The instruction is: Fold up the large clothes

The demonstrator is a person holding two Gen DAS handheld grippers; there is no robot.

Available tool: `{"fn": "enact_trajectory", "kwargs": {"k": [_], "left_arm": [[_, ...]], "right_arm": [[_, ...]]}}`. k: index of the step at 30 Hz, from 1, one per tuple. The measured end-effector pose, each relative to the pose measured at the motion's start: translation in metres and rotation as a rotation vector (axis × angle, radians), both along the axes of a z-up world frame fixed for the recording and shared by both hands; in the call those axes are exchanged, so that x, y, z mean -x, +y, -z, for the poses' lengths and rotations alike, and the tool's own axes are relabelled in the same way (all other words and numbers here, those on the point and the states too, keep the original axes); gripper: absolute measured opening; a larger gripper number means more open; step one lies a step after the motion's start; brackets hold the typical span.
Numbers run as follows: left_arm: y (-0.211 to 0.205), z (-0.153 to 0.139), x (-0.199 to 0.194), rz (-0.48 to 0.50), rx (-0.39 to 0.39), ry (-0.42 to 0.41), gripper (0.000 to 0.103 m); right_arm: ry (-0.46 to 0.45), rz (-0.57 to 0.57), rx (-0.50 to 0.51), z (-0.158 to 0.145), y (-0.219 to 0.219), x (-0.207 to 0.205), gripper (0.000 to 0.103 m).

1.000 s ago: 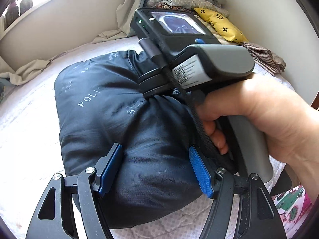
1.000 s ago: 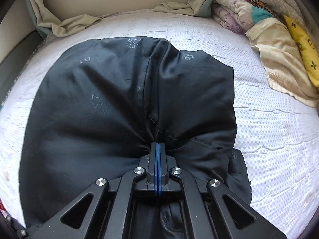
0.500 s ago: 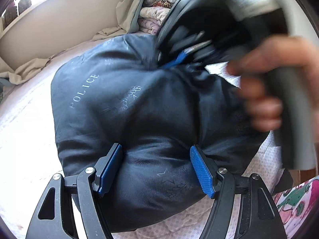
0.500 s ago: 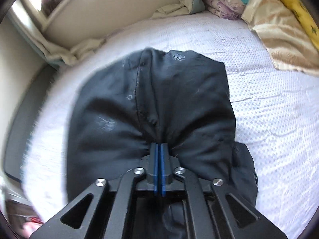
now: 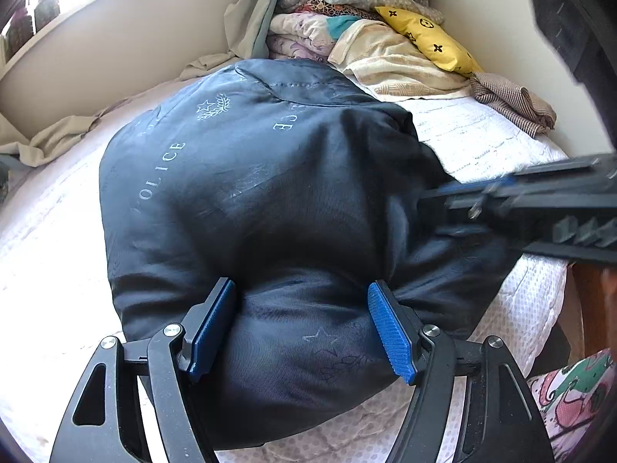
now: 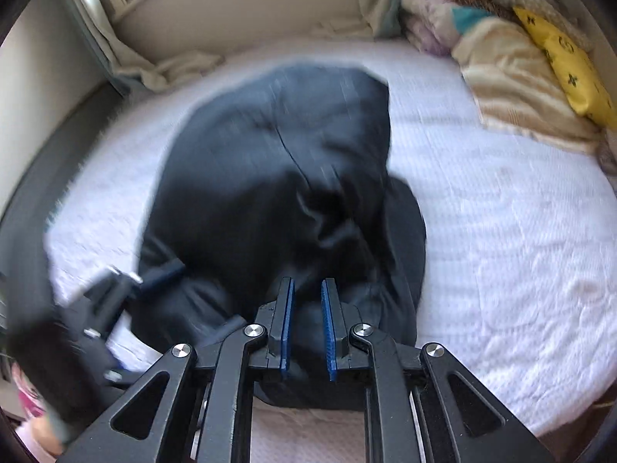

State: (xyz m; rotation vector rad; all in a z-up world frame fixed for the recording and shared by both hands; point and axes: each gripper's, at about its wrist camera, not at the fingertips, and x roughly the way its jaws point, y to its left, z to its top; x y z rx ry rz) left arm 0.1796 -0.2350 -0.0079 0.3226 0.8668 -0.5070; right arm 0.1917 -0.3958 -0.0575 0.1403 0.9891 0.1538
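Note:
A dark navy padded jacket (image 5: 270,200) with "POLICE" lettering lies bunched on the white bed; it also shows in the right wrist view (image 6: 293,177). My left gripper (image 5: 302,324) is open wide, its blue pads on either side of the jacket's near bulge. My right gripper (image 6: 307,328) is partly open at the jacket's near edge, with dark cloth showing between the jaws but not pinched. The right gripper shows blurred at the right of the left wrist view (image 5: 501,196), against the jacket's right side. The left gripper shows blurred at lower left in the right wrist view (image 6: 115,289).
The white quilted bed cover (image 6: 501,231) stretches to the right. Folded blankets (image 5: 347,34) and a yellow pillow (image 5: 428,38) are stacked at the far right corner. A beige curtain (image 5: 58,139) lies along the far wall. A brown checked cloth (image 5: 513,100) sits by the right wall.
My right gripper was shut on the jacket's fold; it has swung toward the near right side and its jaws have opened. The jacket's top layer has folded over. My left gripper stayed open.

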Motion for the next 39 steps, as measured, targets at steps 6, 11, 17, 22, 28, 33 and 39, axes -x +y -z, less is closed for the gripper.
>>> {"fn": "enact_trajectory", "kwargs": {"k": [6, 11, 17, 22, 28, 33, 39], "left_arm": [[-0.003, 0.003, 0.003, 0.02, -0.022, -0.012, 0.074], [-0.01, 0.007, 0.006, 0.022, -0.043, -0.024, 0.076], [-0.012, 0.01, 0.006, 0.024, -0.058, -0.038, 0.077], [-0.013, 0.012, 0.007, 0.026, -0.069, -0.05, 0.078], [-0.014, 0.013, 0.01, 0.035, -0.077, -0.055, 0.078], [-0.015, 0.015, 0.012, 0.039, -0.089, -0.064, 0.078], [-0.016, 0.015, 0.015, 0.031, -0.106, -0.07, 0.079]], "right_arm": [[0.081, 0.02, 0.008, 0.036, -0.001, -0.012, 0.005], [0.124, 0.036, -0.001, 0.056, -0.003, -0.026, 0.004], [0.123, 0.042, 0.045, 0.063, 0.005, -0.031, 0.004], [0.144, 0.041, 0.029, 0.067, 0.004, -0.04, 0.003], [0.137, 0.037, 0.05, 0.069, 0.008, -0.039, 0.003], [0.13, 0.042, 0.07, 0.071, 0.012, -0.045, 0.002], [0.132, 0.047, 0.059, 0.065, 0.013, -0.046, 0.003]]}}
